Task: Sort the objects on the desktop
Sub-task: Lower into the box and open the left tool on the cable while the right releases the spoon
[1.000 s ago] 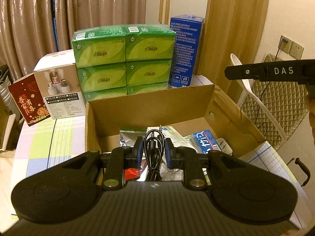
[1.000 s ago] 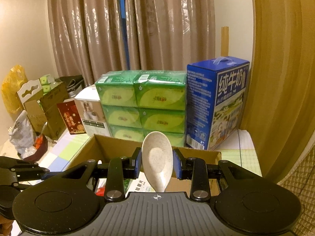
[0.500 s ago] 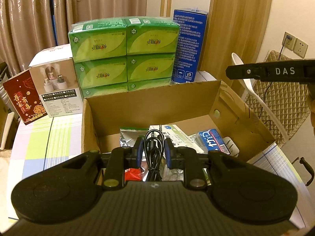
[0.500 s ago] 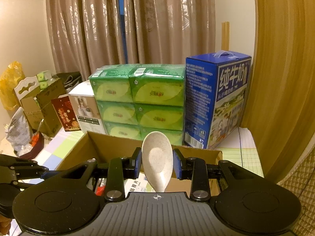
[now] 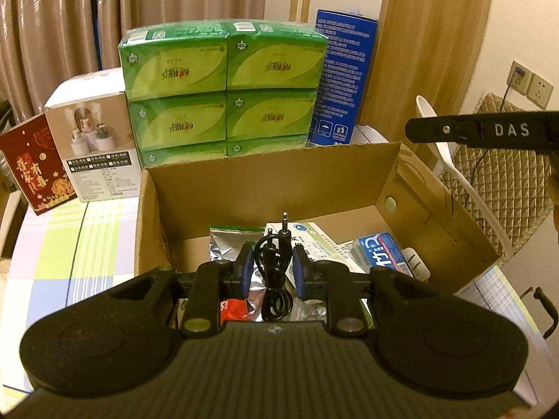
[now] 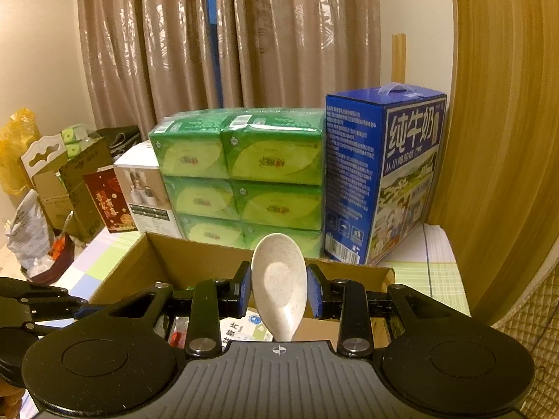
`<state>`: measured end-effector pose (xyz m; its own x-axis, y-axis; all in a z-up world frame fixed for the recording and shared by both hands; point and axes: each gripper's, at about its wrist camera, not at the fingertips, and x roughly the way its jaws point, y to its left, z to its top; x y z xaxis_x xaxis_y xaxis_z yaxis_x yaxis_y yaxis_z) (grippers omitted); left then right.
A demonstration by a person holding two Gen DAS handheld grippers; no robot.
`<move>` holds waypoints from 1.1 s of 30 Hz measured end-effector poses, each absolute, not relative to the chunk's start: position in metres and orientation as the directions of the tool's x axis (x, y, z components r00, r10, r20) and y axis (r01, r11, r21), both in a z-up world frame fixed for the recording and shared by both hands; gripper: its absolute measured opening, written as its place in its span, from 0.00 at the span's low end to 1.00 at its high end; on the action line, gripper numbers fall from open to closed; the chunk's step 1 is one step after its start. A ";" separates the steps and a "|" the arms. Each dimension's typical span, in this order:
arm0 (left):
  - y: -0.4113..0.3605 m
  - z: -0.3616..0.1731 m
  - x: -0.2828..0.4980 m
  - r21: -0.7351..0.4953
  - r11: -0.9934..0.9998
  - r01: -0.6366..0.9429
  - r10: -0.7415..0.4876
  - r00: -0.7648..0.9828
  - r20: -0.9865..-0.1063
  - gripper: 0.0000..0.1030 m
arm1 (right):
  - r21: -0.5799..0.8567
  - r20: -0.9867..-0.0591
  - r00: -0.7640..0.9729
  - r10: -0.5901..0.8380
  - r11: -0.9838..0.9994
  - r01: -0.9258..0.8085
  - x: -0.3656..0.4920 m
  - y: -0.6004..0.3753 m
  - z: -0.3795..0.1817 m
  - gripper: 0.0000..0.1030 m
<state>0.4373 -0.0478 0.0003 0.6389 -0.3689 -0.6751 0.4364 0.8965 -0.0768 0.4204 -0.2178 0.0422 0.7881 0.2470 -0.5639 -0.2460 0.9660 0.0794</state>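
- At frame bottom, the left gripper [image 5: 273,271] pinches a coiled black audio cable [image 5: 275,269] over the cardboard box [image 5: 265,181].
- The right gripper [image 6: 278,289] clamps a speckled white spoon [image 6: 279,284].
- Checked tablecloth [image 5: 59,248] lower left; curtains [image 6: 223,42] behind.

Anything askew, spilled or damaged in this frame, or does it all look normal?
Nothing spilled or damaged. The left gripper holds a coiled black cable over the cardboard box; the right gripper holds a white spoon, bowl up.
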 end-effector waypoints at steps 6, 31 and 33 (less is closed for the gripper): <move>-0.043 -0.002 0.438 -0.095 0.901 0.424 -0.373 0.644 -0.668 0.33 | 0.096 -0.564 0.784 0.260 0.963 -0.251 0.426 -0.220 0.034 0.29; -0.028 0.022 0.375 -0.009 0.941 0.338 -0.269 0.734 -0.623 0.99 | 0.134 -0.585 0.774 0.240 0.971 -0.200 0.367 -0.252 0.027 0.92; -0.025 0.025 0.365 -0.013 0.948 0.318 -0.257 0.740 -0.622 0.99 | 0.145 -0.592 0.771 0.236 0.972 -0.186 0.353 -0.255 0.028 0.95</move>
